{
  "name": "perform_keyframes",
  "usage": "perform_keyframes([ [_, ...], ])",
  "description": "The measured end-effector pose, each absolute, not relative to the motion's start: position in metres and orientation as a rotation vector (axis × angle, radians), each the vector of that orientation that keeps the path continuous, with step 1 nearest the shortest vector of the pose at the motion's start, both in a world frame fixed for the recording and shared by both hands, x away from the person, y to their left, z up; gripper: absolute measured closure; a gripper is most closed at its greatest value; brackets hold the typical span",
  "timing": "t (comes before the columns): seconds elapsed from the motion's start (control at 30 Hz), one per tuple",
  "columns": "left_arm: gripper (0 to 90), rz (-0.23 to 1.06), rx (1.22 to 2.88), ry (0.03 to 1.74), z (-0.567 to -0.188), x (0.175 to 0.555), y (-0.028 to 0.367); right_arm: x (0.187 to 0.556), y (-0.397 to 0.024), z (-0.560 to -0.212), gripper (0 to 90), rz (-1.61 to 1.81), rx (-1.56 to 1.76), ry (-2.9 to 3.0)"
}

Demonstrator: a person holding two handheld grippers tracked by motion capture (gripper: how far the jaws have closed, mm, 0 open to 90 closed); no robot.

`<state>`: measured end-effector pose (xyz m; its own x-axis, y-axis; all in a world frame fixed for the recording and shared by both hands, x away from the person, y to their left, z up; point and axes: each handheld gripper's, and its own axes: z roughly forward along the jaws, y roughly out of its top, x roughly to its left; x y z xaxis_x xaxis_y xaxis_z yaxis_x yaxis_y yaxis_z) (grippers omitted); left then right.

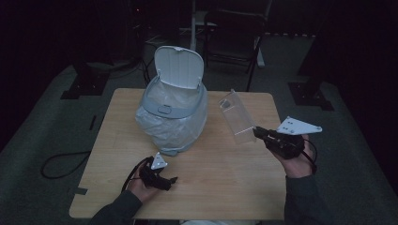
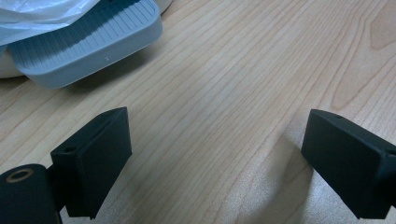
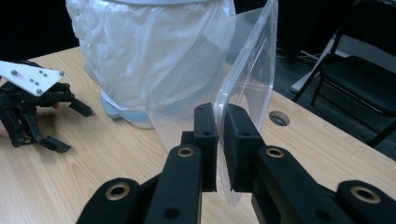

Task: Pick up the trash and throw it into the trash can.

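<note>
Left gripper (image 1: 162,180) near edge, jaws wide, empty.
Right gripper (image 1: 257,132) pinches clear bag (image 1: 237,115), raised for the open bin (image 1: 174,110).

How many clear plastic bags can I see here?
2. One zip bag is pinched in the right gripper, raised over the table. The other bag lines the bin, draped over its outside.

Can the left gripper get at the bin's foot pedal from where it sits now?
Probably yes: the left gripper is open, nothing between its jaws, and only bare table separates it from the grey pedal.
</note>
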<state>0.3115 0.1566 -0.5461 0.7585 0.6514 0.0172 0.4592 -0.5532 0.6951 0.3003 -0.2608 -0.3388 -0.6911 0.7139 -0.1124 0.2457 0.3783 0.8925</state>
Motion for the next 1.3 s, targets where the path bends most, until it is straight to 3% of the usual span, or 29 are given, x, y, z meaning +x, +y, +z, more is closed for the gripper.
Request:
perform_keyframes([
  [1.3,9.2,0.352,2.257,0.828,-0.546,0.312,0.157,0.307,-0.25,-0.291,84.0,1.358,0.698,2.151],
])
